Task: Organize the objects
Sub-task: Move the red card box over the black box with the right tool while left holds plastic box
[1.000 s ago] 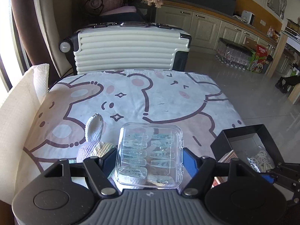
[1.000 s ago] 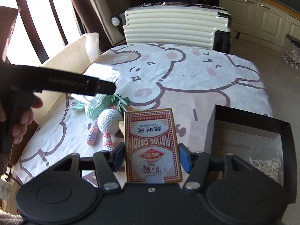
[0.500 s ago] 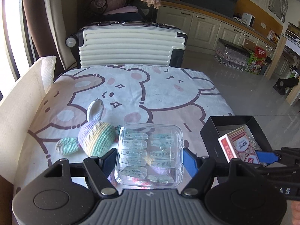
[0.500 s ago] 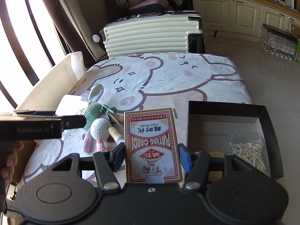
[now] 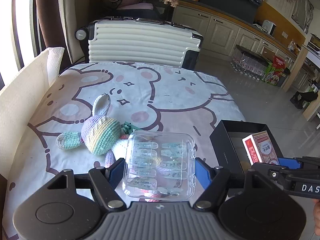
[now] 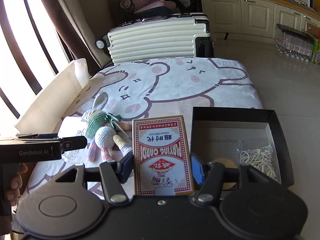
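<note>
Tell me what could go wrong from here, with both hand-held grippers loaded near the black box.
1. The right hand-held gripper pinches the red playing-card box low down; most of it stands above the pads, so it could tip on release.
2. The rectangular black cardboard box already holds a loose pile of pale rubber bands; the cards may land on them and sit crooked.
3. The clear plastic case in the left hand-held gripper looks smooth and might slip.

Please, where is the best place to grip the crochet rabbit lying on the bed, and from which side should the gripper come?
Probably the crochet rabbit is best gripped across its white body, coming from above: it lies flat, and the body is narrower than the head, with the sheet bare on both flanks.
</note>
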